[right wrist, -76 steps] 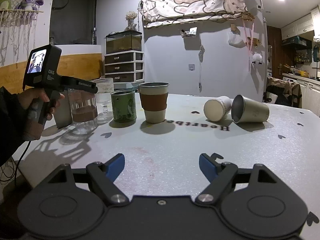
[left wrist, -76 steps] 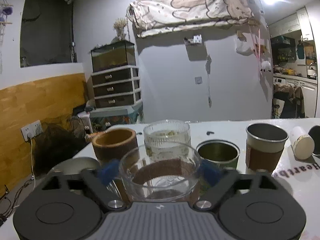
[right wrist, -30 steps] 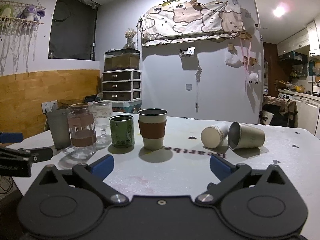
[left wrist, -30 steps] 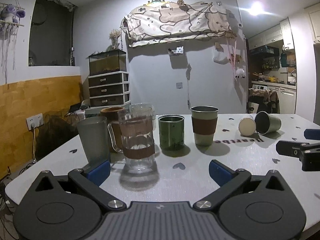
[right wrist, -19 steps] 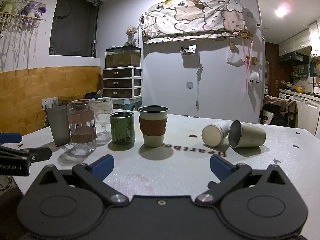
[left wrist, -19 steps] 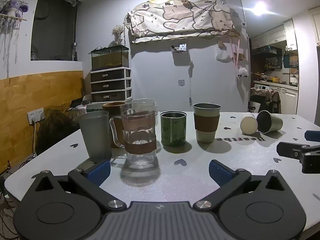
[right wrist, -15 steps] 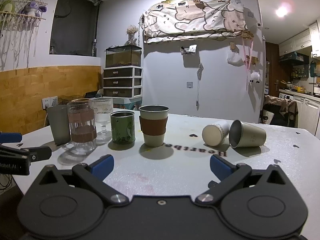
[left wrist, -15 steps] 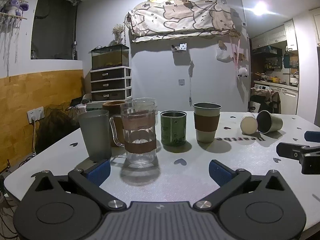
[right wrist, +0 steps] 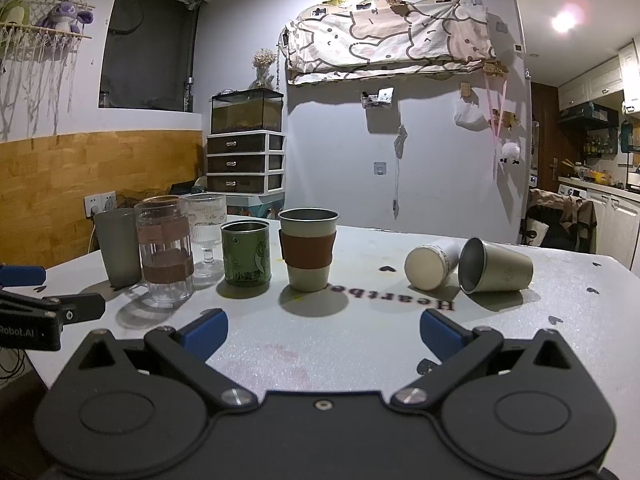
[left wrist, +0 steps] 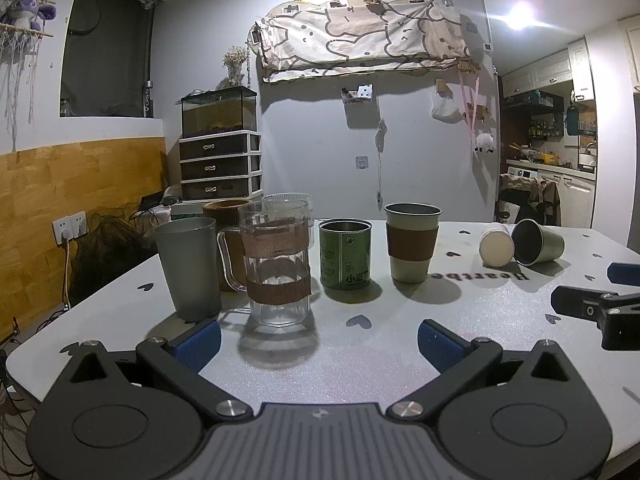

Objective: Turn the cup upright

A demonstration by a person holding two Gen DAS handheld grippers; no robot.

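Two cups lie on their sides on the white table: a white paper cup (right wrist: 430,266) and a steel cup (right wrist: 496,266), touching, at the right; they also show in the left wrist view, the paper cup (left wrist: 496,245) and the steel cup (left wrist: 538,242). My right gripper (right wrist: 323,330) is open and empty, well short of them. My left gripper (left wrist: 318,340) is open and empty, just in front of an upright glass mug with brown bands (left wrist: 276,264). Each gripper shows at the edge of the other's view.
Upright in a row stand a grey tumbler (left wrist: 188,266), a green tin (left wrist: 346,254), a sleeved steel cup (left wrist: 412,242), a ribbed stem glass (right wrist: 206,232) and a brown cup (left wrist: 226,210). The table's left edge (left wrist: 60,344) is near the left gripper.
The left gripper has let go of the glass mug, which now stands on the table, and has backed away. The right gripper has barely moved.
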